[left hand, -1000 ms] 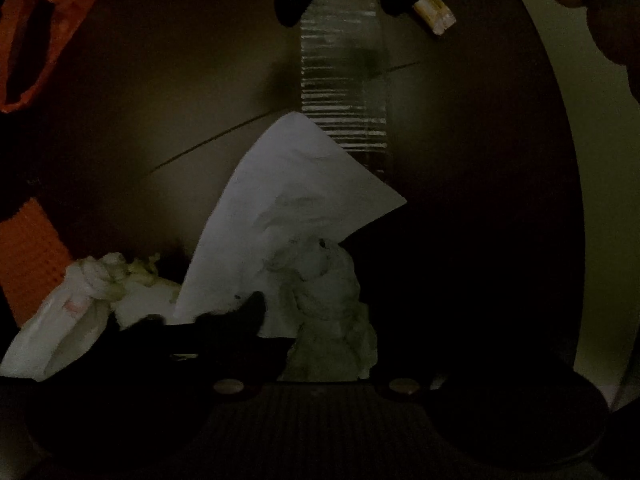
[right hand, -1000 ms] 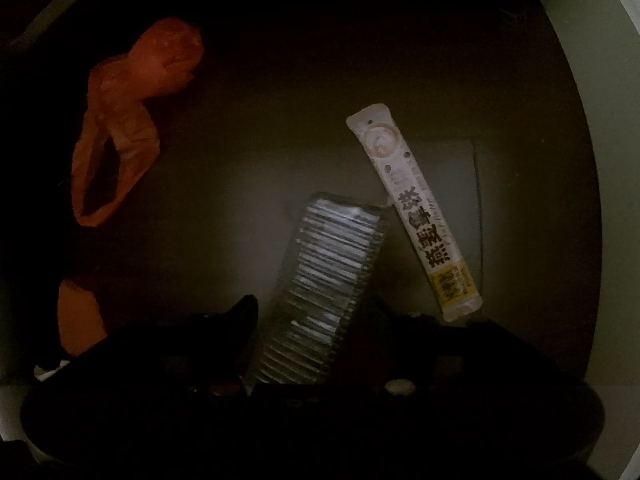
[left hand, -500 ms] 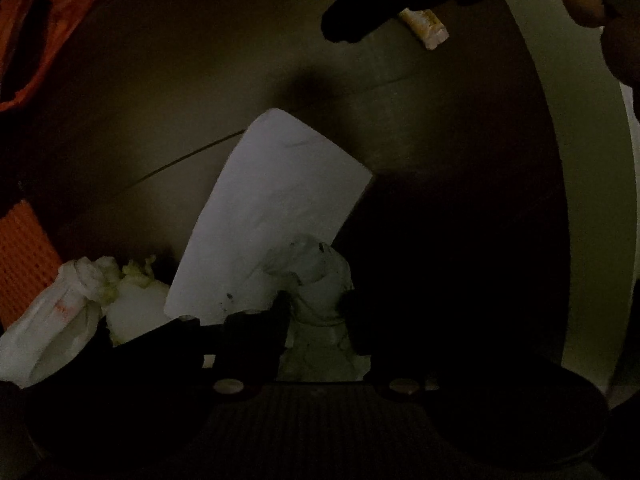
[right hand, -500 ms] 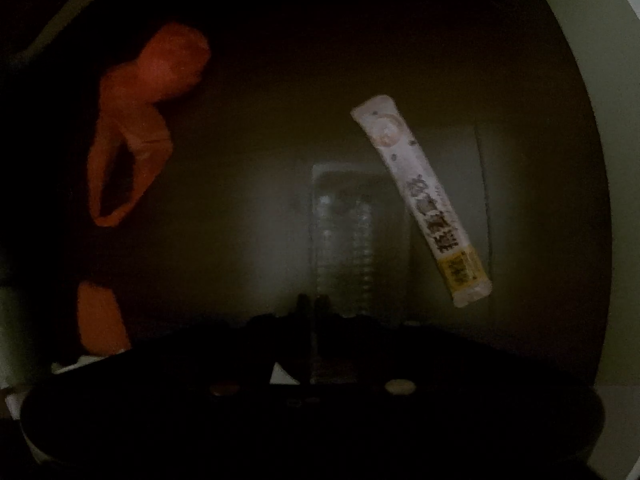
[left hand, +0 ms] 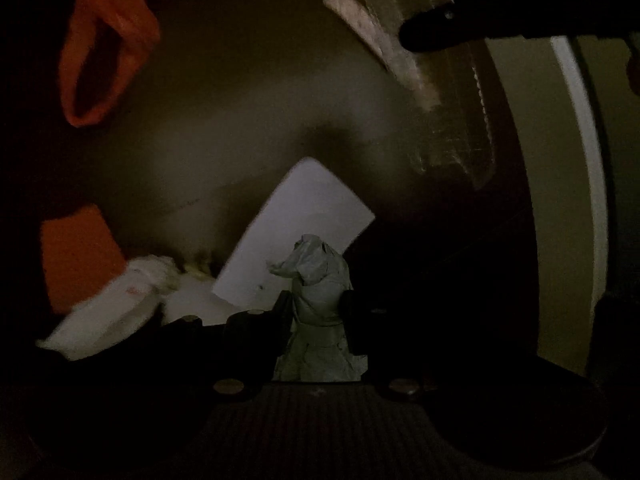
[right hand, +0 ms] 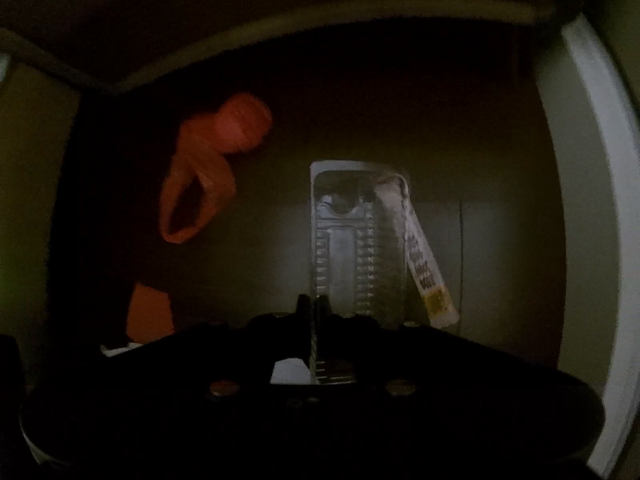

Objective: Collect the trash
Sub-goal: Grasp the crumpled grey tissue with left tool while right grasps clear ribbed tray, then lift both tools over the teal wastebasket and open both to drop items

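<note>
one sachet [right hand: 424,264], print blurred

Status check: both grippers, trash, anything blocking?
Left gripper shut on crumpled tissue. Right gripper shut on clear plastic tray. Sachet, paper sheet remain. Nothing blocking.

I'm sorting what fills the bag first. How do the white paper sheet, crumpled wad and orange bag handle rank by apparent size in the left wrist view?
1. Orange bag handle.
2. White paper sheet.
3. Crumpled wad, pinched in the left gripper.
The wad is nearest the camera, so it looks larger than it truly is.
</note>
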Tool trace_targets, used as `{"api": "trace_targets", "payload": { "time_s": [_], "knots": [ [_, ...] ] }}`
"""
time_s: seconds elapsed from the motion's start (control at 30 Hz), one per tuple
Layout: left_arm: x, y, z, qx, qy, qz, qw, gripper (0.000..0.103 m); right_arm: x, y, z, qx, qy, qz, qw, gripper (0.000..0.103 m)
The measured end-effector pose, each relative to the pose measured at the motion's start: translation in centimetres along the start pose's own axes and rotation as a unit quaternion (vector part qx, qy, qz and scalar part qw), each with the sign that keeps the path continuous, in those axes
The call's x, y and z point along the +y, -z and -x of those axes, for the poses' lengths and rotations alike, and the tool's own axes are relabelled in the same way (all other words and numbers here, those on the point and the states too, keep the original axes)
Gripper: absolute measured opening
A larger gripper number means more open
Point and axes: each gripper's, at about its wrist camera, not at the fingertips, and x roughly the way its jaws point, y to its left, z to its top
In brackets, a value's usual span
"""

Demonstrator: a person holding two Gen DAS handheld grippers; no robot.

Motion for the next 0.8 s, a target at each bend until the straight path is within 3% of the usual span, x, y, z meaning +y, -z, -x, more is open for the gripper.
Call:
{"api": "trace_targets", "payload": {
  "time_s": [0.2, 0.37, 0.57, 0.8],
  "knots": [
    [-0.1, -1.7, 6.8, -0.065, -0.022, 0.030, 0.9972, 0.025, 2.4, -1.0, 5.7, -0.064, -0.013, 0.041, 0.997, 0.001],
    [-0.1, -2.0, 12.2, -0.137, -0.036, 0.055, 0.9884, 0.025, 4.5, -1.6, 10.2, -0.113, -0.026, 0.069, 0.991, 0.001],
    [0.2, -1.3, 19.8, -0.227, -0.054, 0.067, 0.9700, 0.025, 7.4, -1.8, 16.0, -0.179, -0.032, 0.125, 0.975, 0.001],
    [-0.3, -0.8, 28.4, -0.330, -0.057, 0.077, 0.9392, 0.025, 10.3, -1.9, 22.6, -0.265, -0.029, 0.176, 0.948, 0.001]
  ]
}}
